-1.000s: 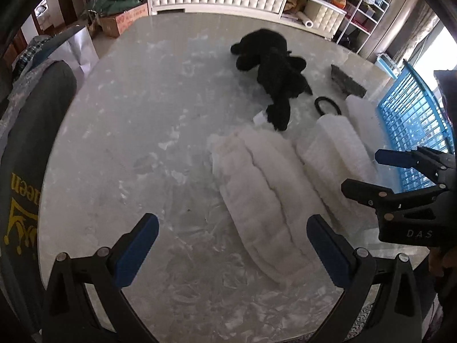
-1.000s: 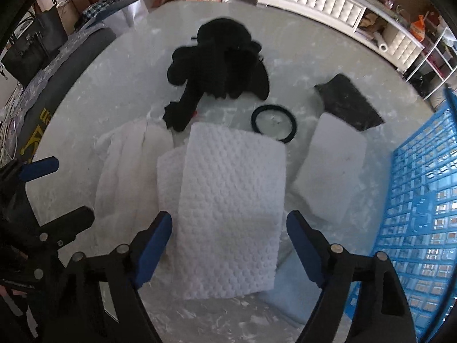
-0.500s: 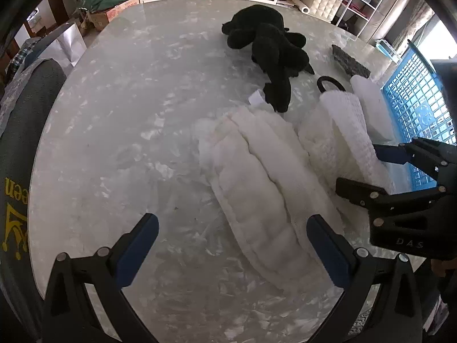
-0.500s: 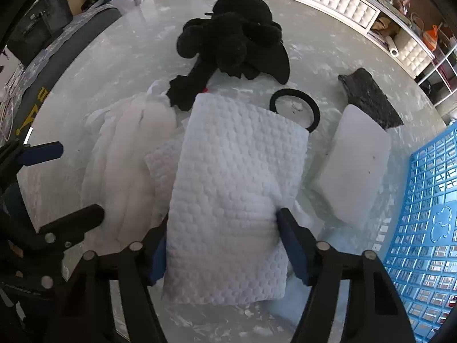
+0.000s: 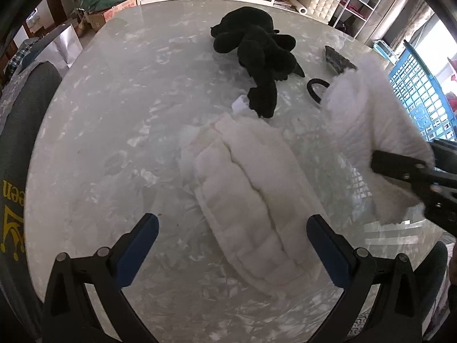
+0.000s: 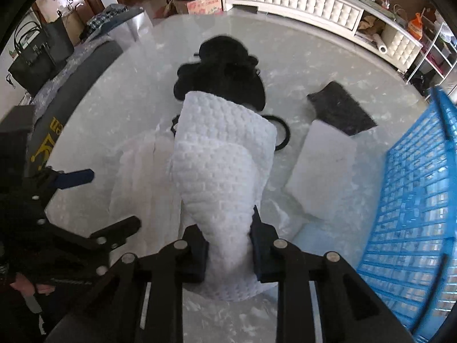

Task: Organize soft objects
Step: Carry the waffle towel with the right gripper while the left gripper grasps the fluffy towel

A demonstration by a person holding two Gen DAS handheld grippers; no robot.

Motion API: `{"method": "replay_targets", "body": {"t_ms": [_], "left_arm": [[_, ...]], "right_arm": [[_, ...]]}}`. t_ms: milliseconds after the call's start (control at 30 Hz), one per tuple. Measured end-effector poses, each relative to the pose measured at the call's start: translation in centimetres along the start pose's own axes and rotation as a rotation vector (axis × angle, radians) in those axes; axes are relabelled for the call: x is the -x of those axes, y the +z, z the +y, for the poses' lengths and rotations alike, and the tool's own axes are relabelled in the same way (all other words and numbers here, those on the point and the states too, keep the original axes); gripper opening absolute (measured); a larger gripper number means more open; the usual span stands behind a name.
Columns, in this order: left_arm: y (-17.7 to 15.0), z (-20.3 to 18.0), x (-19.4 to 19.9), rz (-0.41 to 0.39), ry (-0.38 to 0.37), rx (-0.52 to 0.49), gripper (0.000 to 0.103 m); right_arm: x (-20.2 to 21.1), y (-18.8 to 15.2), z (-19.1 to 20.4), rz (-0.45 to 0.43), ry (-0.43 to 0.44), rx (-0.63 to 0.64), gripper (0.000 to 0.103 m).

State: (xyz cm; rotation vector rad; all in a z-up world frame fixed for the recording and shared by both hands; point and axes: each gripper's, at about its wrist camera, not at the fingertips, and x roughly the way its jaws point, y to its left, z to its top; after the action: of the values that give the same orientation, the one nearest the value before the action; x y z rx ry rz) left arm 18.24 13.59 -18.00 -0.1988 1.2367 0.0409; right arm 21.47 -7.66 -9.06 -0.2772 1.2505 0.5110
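My right gripper is shut on a white waffle-textured cloth and holds it lifted off the marble table; the cloth also shows in the left wrist view, raised at the right. My left gripper is open and empty above the near end of a white quilted pad, which also shows in the right wrist view. A black plush toy lies beyond them. A white foam block lies to the right.
A blue plastic basket stands at the table's right edge. A black hair ring and a dark rough block lie near the plush. A dark chair back stands at the left.
My right gripper moved over the waffle cloth, closed on it and lifted it off the table. My left gripper stayed open over the quilted pad and drew slightly nearer.
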Motion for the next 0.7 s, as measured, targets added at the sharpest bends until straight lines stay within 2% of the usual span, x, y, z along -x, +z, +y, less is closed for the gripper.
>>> {"method": "replay_targets", "body": {"t_ms": [167,333,500,700], "left_arm": [[0.8,-0.4,-0.8,0.016,-0.022,0.01,0.103],[1.5,-1.7,-2.5,0.049,0.015,0.003,0.103],[2.2,-2.3,-3.1,0.033,0.051,0.014,0.103],[2.7,-3.7,-3.8,0.048,0.099,-0.005,0.103]], "right_arm": [[2.1,-0.8,0.2,-0.048,-0.02,-0.017,0.022],[4.0,-1.0,0.0,-0.059,-0.022,-0.031,0.023],[4.9,-0.4,-0.2,-0.067,-0.038,-0.052,0.023],[7.9,0.0,-2.9,-0.113,-0.072,-0.086,0.023]]}}
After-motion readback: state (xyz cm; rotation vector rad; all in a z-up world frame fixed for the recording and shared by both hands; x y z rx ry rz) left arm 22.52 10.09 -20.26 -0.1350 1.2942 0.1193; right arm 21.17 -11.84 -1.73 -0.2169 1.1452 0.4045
